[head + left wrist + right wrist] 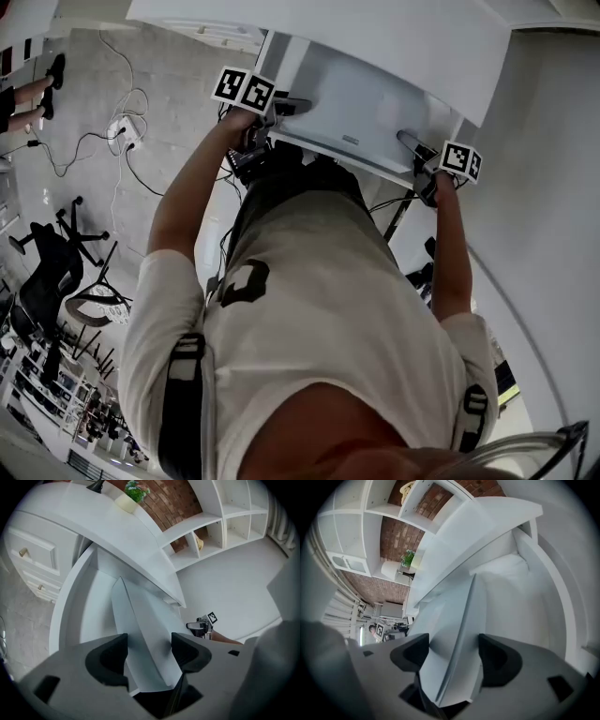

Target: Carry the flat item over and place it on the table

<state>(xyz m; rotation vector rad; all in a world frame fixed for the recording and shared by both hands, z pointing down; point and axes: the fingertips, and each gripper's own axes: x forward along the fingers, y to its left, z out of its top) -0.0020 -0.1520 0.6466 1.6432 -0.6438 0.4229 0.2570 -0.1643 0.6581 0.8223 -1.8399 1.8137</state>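
below the white tabletop (356, 28), left gripper (149, 641) and right gripper (452, 644) each pinch the flat panel (366, 103); raise both ends evenly.

Head view: flat panel (361, 108) upper centre, just below table (375, 33) edge; left gripper (289, 105) at its left end, right gripper (411, 142) at its right end. Power strip (121, 131) on floor (178, 84) upper left, chair (47, 272) at left edge lower down

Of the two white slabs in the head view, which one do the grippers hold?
The lower white panel, its near edge between the jaws of the left gripper and right gripper; the bigger white tabletop overhangs it, ungripped.
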